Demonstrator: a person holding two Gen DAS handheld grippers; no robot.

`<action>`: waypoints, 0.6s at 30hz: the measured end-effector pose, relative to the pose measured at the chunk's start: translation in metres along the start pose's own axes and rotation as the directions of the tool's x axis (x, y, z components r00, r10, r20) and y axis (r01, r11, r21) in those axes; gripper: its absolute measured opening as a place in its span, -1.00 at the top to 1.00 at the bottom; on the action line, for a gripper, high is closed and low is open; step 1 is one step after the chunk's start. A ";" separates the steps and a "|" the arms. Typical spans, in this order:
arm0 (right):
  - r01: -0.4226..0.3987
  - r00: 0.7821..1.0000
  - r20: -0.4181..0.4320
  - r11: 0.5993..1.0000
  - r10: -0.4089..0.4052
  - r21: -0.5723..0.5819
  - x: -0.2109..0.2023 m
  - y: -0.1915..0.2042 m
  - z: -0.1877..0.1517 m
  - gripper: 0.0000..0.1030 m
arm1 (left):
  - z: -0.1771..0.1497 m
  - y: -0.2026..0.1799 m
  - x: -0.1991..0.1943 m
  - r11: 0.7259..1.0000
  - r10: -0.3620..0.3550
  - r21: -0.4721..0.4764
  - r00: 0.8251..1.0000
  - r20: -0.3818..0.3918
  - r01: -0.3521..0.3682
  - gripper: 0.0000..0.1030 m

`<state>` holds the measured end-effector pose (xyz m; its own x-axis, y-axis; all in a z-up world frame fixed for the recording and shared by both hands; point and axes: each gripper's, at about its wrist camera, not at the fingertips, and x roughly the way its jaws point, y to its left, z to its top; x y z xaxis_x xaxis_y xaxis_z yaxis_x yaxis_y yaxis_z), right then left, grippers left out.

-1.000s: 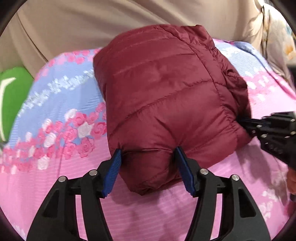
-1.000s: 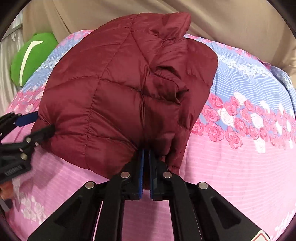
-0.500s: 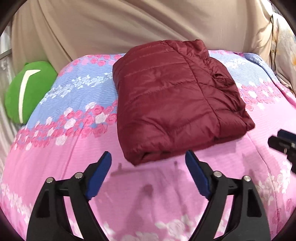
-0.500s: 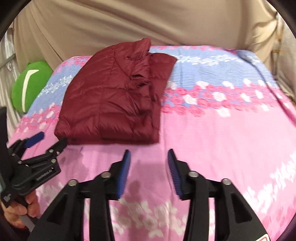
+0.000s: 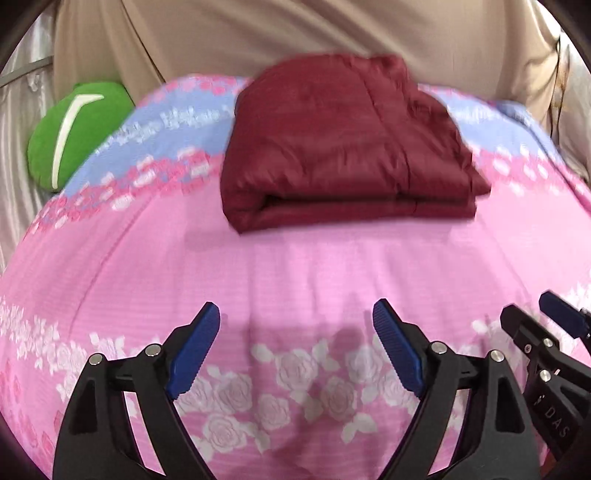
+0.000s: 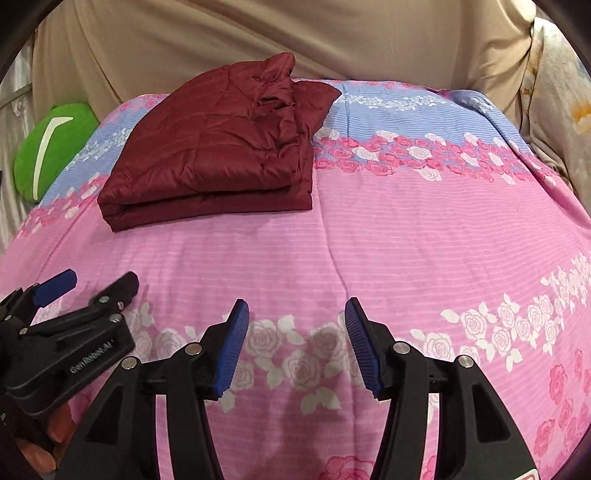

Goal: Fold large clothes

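Observation:
A dark red quilted jacket lies folded in a thick rectangle on the far half of the bed; it also shows in the right wrist view, left of centre. My left gripper is open and empty, held over the pink near part of the bed, well short of the jacket. My right gripper is open and empty too, also back near the front edge. Each gripper shows at the edge of the other's view: the right one, the left one.
The bed has a pink and blue rose-print cover. A green cushion sits at the far left by the wall. A beige drape hangs behind the bed. A floral pillow is at the far right.
Both grippers let go of the jacket and pulled back toward the front of the bed. The right one opened from shut. The jacket now lies folded and flat.

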<state>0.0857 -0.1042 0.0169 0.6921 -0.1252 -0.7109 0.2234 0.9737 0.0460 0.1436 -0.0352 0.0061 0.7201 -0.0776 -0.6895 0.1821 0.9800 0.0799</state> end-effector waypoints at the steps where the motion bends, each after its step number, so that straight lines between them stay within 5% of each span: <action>1: -0.005 1.000 -0.003 1.000 0.005 -0.002 0.002 0.001 -0.002 -0.04 | -0.001 -0.001 0.001 1.000 0.006 0.002 1.000 -0.007 -0.006 -0.60; 18: 0.002 1.000 -0.015 1.000 -0.003 -0.026 0.006 0.006 -0.008 -0.18 | -0.004 -0.010 -0.004 0.999 0.032 0.039 0.999 0.027 -0.033 -0.60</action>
<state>0.0856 -0.0974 0.0076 0.6814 -0.1250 -0.7212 0.2072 0.9780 0.0262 0.1366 -0.0445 0.0051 0.7437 -0.0509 -0.6666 0.1842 0.9741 0.1310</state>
